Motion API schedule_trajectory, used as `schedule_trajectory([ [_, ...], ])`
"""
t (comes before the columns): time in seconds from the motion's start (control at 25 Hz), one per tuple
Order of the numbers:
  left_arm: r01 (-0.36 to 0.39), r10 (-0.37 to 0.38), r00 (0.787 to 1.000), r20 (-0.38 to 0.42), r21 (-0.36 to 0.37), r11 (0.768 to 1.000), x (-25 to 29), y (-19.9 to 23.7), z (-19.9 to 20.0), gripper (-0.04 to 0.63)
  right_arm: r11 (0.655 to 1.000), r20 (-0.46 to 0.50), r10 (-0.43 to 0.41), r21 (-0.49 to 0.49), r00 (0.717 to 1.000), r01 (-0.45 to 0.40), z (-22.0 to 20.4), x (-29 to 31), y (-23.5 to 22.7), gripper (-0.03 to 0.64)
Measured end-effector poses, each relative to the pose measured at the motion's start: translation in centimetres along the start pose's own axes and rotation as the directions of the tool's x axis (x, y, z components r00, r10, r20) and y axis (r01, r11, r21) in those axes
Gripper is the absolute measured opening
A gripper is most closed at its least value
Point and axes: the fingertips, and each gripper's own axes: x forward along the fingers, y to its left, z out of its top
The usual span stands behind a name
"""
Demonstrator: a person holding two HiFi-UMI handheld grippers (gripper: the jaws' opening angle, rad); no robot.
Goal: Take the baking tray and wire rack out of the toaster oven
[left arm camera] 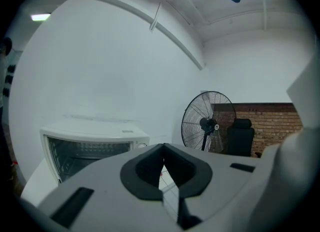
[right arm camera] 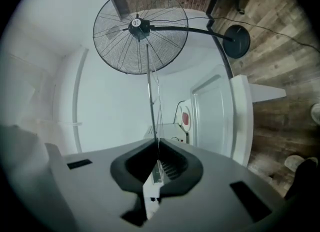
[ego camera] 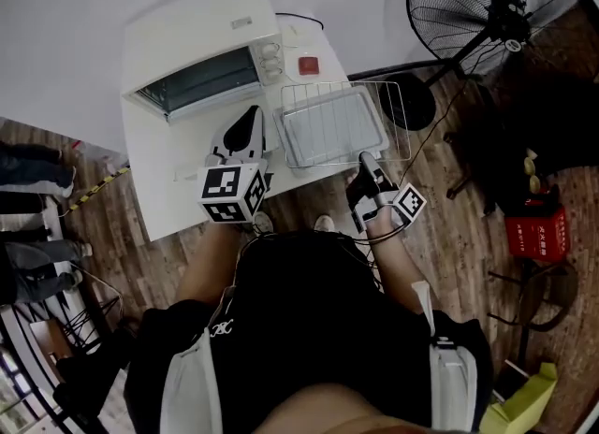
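Tabletop (ego camera: pixel 164 194) wire rack (ego camera: pixel 397 114) edge seems hidden between right fingers (ego camera: pixel 370 165).

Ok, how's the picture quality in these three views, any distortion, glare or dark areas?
Head view: white table brightly and evenly lit, lower half dark at the person's black clothes. Left gripper view: strong fisheye bend, black corners, ceiling light glaring at upper left. Right gripper view: same fisheye, rolled sideways so the wooden floor stands at right; fan sharp.

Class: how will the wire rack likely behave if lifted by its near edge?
The wire rack is thin open wire, so probably light and stiff. Gripped at one edge by the right claw, it may tilt. The baking tray stacked with it could slide.
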Motion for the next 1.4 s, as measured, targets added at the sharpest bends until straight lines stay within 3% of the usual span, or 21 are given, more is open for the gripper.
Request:
schedule_trajectory([
  [0.32, -0.05, 0.05, 0.999, -0.012, 0.009, 0.999, 0.1, -1.7, -1.0, 0.014, 0.995, -0.049, -0.099, 0.007, 0.994, 0.099, 2.9, 0.3, -4.8, 0.009],
  [0.84, -0.181, 0.181, 0.983, -0.029, -0.005, 0.984, -2.0, -0.5, -2.6, 0.014, 0.976, -0.192, -0.206, 0.036, 0.96, 0.216, 2.0, 2.9, -9.3, 0.009],
  [1.08, -0.219, 0.219, 0.976, -0.024, -0.016, 0.976, -2.9, 0.1, -2.9, 0.014, 0.927, -0.227, -0.334, 0.095, 0.915, 0.363, 1.5, 3.0, -11.1, 0.027],
  [1.4, -0.229, 0.229, 0.973, -0.023, -0.024, 0.973, -3.5, 0.5, -3.2, 0.014, 0.856, -0.182, -0.513, -0.031, 0.839, 0.517, 1.7, 2.1, -10.8, 0.041],
])
